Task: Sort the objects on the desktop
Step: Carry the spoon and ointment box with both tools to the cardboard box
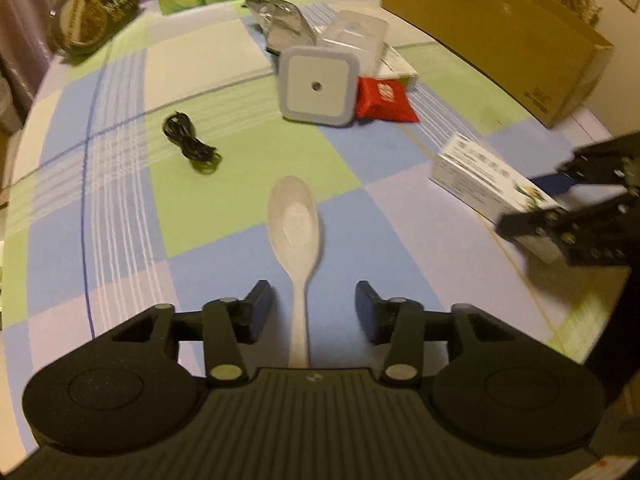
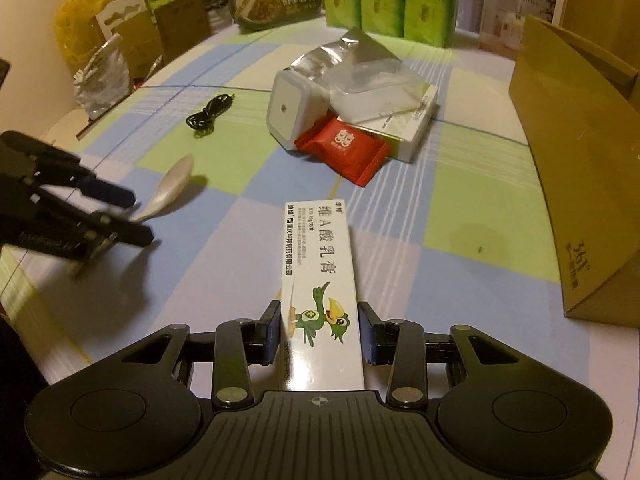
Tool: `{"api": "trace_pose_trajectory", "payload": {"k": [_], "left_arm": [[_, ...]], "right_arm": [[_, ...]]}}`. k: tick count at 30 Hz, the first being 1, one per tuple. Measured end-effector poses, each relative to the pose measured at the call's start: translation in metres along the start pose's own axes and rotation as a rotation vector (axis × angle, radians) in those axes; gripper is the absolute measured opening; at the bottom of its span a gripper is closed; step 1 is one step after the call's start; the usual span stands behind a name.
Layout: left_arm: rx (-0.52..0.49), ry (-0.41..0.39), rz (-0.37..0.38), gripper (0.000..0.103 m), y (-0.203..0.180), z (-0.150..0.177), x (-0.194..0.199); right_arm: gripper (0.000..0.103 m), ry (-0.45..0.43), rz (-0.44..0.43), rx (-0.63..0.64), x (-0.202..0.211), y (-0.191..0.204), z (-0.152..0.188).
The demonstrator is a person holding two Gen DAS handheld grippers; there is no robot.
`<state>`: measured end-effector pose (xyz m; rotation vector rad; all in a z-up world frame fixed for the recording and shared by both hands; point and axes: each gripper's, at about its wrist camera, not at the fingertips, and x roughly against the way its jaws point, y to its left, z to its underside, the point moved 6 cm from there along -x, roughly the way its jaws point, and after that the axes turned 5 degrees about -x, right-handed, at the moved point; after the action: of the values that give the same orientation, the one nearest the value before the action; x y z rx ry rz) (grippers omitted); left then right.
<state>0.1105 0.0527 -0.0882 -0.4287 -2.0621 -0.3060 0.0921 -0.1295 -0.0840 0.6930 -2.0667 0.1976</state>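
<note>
While both tools sit low over the checked surface (image 1: 120, 208), each has one thing lined up between its pads. The left tool (image 1: 312, 308) is spread, with clear gaps on both sides of the white spoon (image 1: 296, 220); the spoon lies flat, handle toward the camera and bowl toward twelve o'clock. The right tool (image 2: 320, 330) brackets the white ointment box (image 2: 320, 280). Its pads stand right at the box's long sides, though I cannot tell whether they press.

To do this well, I judge the left tool should centre on the thin handle before closing, since it may slip or pivot. The box wants a square pinch across its width.

At about one o'clock from the spoon lie the square night light (image 1: 316, 88) and red packet (image 1: 384, 100); the black cable (image 1: 192, 144) lies at eleven.
</note>
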Motion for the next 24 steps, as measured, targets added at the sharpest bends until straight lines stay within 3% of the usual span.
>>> {"api": "trace_pose_trajectory", "payload": {"k": [1,3,7,14,19,24], "left_arm": [[0.001,-0.011,-0.015,0.047,0.001,-0.002,-0.002],[0.007,-0.042,-0.055,0.047,0.005,-0.006,-0.004],[0.062,-0.083,-0.049,0.047,0.012,-0.015,-0.009],[-0.020,-0.108,-0.100,0.046,0.003,-0.019,-0.016],[-0.033,-0.111,-0.096,0.028,-0.003,-0.021,-0.017],[-0.031,-0.105,-0.077,0.027,-0.009,-0.023,-0.016]], "right_arm": [[0.052,-0.006,-0.005,0.000,0.000,-0.001,0.001],[0.057,-0.021,-0.016,-0.003,0.000,-0.001,0.001],[0.058,-0.046,-0.019,0.002,-0.001,-0.003,0.000],[0.058,-0.059,-0.038,0.003,-0.004,-0.004,-0.002],[0.058,-0.069,-0.043,0.006,-0.004,-0.004,-0.002],[0.058,-0.078,-0.048,0.024,-0.006,-0.001,-0.004]]}}
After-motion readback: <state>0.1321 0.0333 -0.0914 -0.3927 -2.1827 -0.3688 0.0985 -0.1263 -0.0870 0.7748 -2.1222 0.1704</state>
